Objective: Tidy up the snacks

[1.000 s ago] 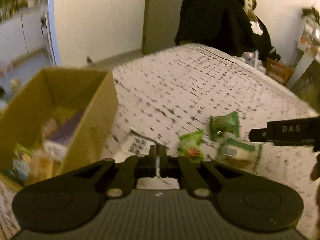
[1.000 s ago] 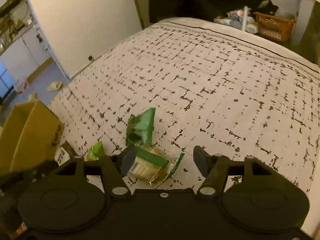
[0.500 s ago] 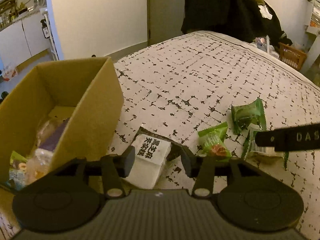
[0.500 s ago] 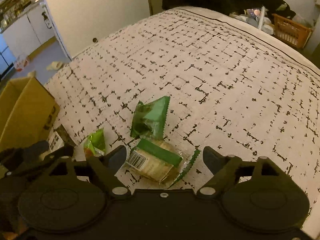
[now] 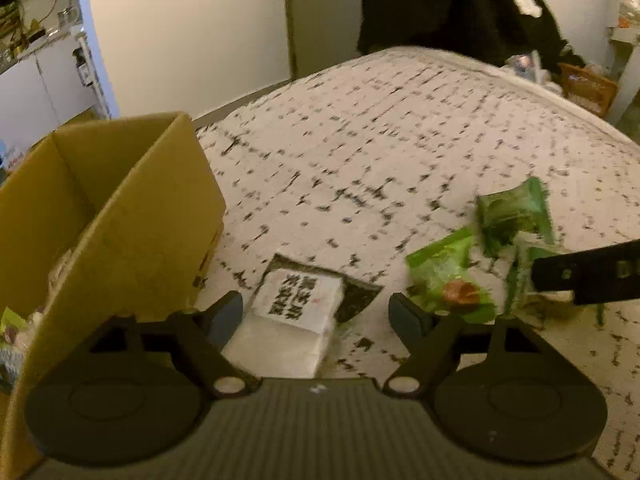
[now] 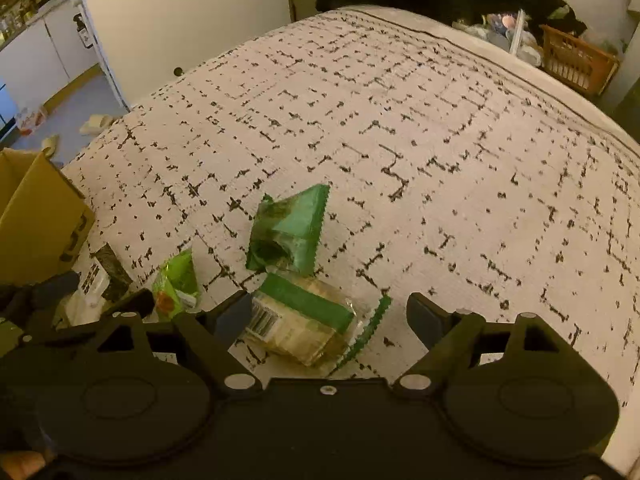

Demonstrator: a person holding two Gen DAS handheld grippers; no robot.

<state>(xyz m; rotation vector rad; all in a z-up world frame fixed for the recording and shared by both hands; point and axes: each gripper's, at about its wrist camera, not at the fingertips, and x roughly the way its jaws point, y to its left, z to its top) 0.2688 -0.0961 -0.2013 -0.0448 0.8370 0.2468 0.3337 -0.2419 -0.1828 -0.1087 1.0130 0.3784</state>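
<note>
A white snack packet (image 5: 298,308) with black characters lies on the patterned bedspread, beside the open cardboard box (image 5: 132,240). My left gripper (image 5: 316,314) hovers over it. Its jaws are opening, the packet lies between them, and the pads are clear of it. A light-green packet (image 5: 448,284) and a dark-green packet (image 5: 512,220) lie to the right. In the right wrist view, a clear cracker pack with a green band (image 6: 304,320) lies between the fingers of my right gripper (image 6: 328,316), which is open and not touching it. The dark-green packet (image 6: 292,232) lies just beyond.
The box holds several snacks at its bottom left (image 5: 12,320). The bedspread (image 6: 400,140) stretches far ahead. An orange basket (image 6: 576,60) and dark clothing (image 5: 440,8) sit past the far edge. The floor drops off at the left (image 6: 80,112).
My left jaws went from shut to wide apart while that gripper sank toward the white packet. My right jaws spread wider around the cracker pack.
</note>
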